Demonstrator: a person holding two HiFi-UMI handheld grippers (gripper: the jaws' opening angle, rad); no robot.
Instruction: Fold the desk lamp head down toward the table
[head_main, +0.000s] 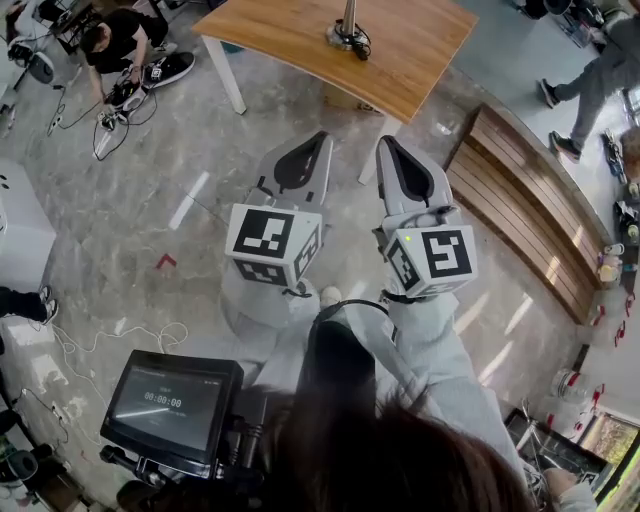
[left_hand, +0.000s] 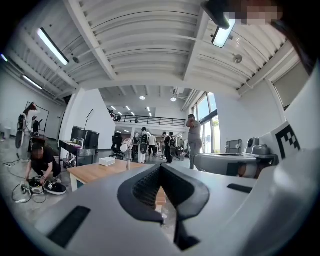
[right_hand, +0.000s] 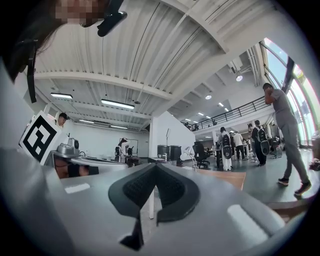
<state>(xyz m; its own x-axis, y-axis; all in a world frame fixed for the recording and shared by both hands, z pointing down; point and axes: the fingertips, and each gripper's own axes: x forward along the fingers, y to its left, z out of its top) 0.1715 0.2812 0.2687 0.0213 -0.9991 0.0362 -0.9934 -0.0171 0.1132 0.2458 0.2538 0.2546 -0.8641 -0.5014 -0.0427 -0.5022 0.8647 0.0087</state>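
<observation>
- Right now I hold my left tongs (head_main: 320, 137) and my right tongs (head_main: 386, 141) level and side by side above the floor, short of the wooden worktop (head_main: 290, 40).
- The left tongs are fully closed, pad against pad, with nothing between them.
- The right tongs are closed the same way and are also empty.
- The desk lamp (head_main: 347, 30) stands on the worktop ahead, well apart from both tongs.
- From above I see only its base and stem. In the right gripper view its white head sits raised on its arm above the worktop.
- A white box (left_hand: 107, 161) lies on the worktop near the lamp.
- A person (head_main: 118, 42) crouches on the floor to the left of the worktop, among cables.
</observation>
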